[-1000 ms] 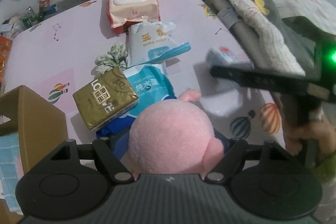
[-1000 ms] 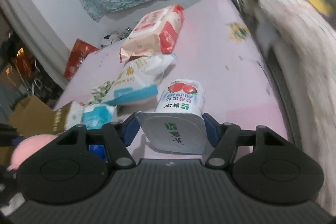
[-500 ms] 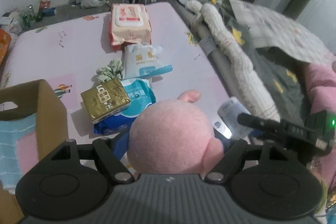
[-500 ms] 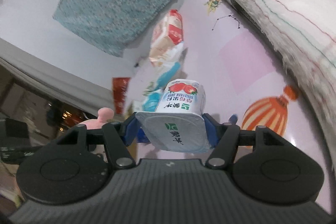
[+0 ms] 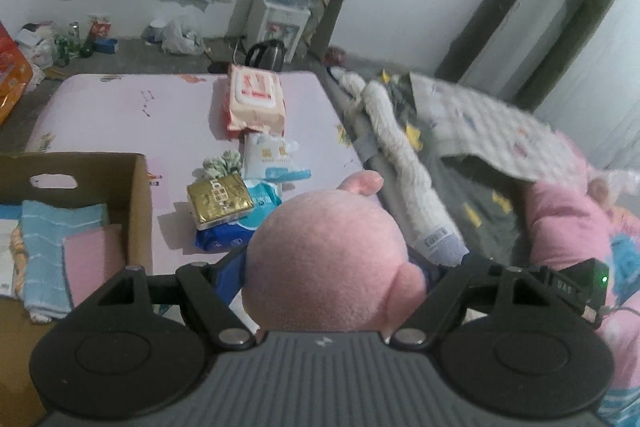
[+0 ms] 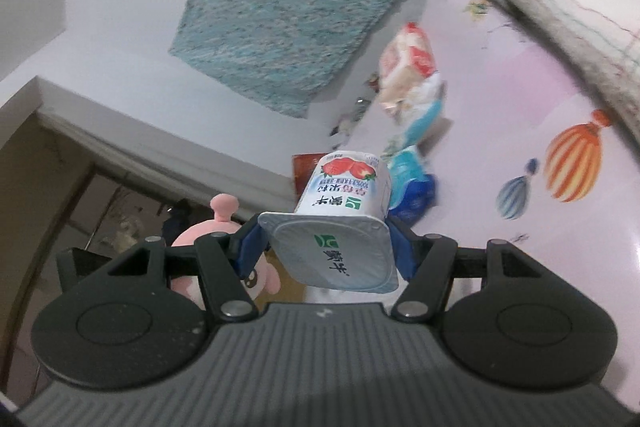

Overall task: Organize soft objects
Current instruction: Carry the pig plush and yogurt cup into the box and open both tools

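Both hands have gone up since a moment ago, and each one still carries its thing. The left gripper (image 5: 326,267) is closed on the pink plush toy (image 5: 326,259), squeezing it from both sides. The right gripper (image 6: 328,251) is closed on the strawberry yogurt cup (image 6: 344,211), with its foil lid facing the camera.

Before, the left camera looked close down at the packs on the pink bed sheet (image 5: 120,115). Now it sees much more: the cardboard box (image 5: 132,195) is in view, just left of the plush toy, with a folded blue towel (image 5: 52,247) inside it. I think this means the toy is on its way to the box.

The gold tissue pack (image 5: 218,199), the blue wipes pack (image 5: 260,199), the white cotton pack (image 5: 272,159) and the big red-and-white wipes pack (image 5: 256,99) lie in a row beyond the plush toy, not yet packed.

The right camera has tipped and rolled; the bed now looks slanted, and the plush toy (image 6: 200,247) peeks in left of the yogurt cup.
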Tool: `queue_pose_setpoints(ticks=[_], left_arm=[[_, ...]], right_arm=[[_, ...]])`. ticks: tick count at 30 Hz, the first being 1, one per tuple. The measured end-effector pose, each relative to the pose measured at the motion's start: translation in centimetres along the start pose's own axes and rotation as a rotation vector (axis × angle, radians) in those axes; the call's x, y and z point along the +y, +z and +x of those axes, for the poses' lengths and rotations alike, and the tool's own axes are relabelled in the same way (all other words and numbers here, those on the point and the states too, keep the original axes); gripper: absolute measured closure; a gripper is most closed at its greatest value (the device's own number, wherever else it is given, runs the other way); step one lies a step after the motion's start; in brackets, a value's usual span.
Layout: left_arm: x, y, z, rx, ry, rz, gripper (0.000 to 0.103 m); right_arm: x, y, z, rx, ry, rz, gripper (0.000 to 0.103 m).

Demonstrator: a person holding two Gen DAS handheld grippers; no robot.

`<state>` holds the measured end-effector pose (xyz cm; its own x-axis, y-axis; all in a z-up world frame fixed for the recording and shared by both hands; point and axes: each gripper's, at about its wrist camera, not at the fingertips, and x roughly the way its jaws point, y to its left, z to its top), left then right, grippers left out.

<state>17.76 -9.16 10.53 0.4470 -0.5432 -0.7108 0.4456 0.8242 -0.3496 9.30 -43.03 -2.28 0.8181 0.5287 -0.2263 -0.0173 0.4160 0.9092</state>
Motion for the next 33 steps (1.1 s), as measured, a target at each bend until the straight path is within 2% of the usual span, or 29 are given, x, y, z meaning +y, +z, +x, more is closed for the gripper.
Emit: queue_pose_setpoints(ticks=[4, 8, 12, 16, 20, 25, 33], left_arm=[[1.7, -0.8, -3.6, -0.071, 0.003, -0.044, 0.024], [4.7, -1.8, -7.2, -0.140, 0.046, -0.099, 0.024], [8.1, -2.7, -10.1, -0.192, 0.110, -0.160, 0.024], [11.9, -3.8, -11.9, -0.216, 0.157, -0.230, 0.024], [15.9, -4.8, -12.1, -0.213, 0.203, -0.295, 0.024], [21.1, -6.4, -11.4, -0.187, 0.258, -0.376, 0.024], [27.7, -8.5, -8.8, -0.094, 0.356, -0.487, 0.023]], right_arm=[[3.3, -0.6, 0.7, 0.045, 0.057, -0.031, 0.040], [7.0, -1.6, 3.3, 0.126, 0.119, -0.073, 0.040], [10.4, -3.3, 7.7, 0.240, 0.187, -0.085, 0.040], [13.0, -5.7, 12.8, 0.356, 0.206, -0.086, 0.040], [14.7, -8.3, 17.5, 0.469, 0.194, -0.074, 0.040], [15.7, -11.8, 23.4, 0.606, 0.121, -0.052, 0.040], [16.2, -15.2, 30.9, 0.742, -0.009, -0.085, 0.040]])
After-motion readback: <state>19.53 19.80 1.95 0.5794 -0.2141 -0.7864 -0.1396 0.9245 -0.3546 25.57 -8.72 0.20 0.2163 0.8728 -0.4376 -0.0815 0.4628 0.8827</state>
